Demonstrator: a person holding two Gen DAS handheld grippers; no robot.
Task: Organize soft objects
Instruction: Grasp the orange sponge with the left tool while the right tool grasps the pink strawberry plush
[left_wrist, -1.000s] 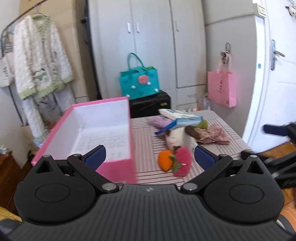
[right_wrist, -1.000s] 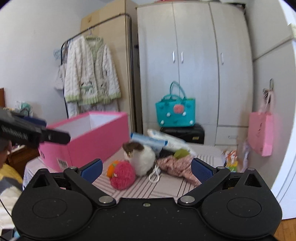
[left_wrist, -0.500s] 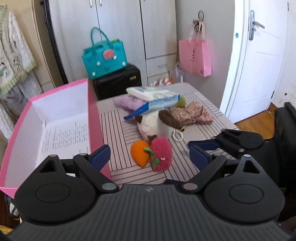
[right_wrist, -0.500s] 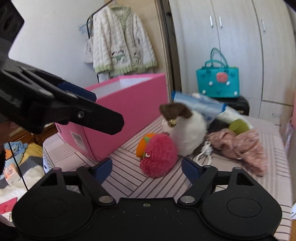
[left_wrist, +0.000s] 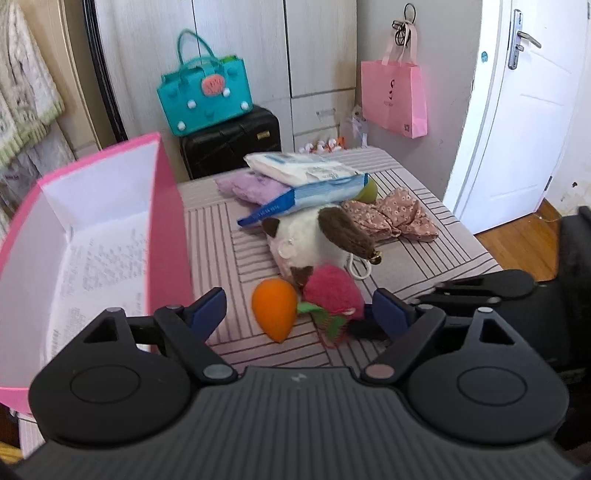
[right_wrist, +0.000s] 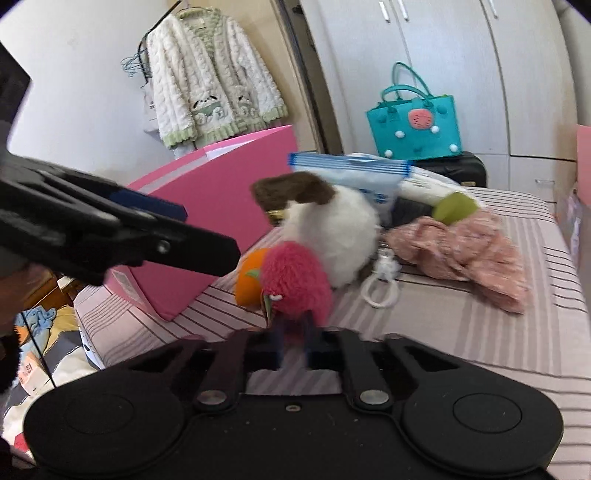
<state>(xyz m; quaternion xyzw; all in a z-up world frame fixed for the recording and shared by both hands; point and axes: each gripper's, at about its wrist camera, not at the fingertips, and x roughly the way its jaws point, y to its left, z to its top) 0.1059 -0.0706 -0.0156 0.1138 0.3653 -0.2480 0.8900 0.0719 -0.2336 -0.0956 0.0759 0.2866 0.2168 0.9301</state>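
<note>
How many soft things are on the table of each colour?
Pink or red: 2, the fuzzy strawberry toy and the flowery pink cloth
Orange: 1, the carrot toy
White and brown: 1, the plush animal
Purple: 1, the purple cloth
Blue and white: 2, the soft packs
Green: 1, the green thing, mostly hidden
Total: 8

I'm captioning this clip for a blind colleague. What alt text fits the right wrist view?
The right gripper, jaws together, meets the near edge of a pink plush strawberry on a striped table. Behind it lie an orange plush and a white plush; a pink box stands left.
</note>
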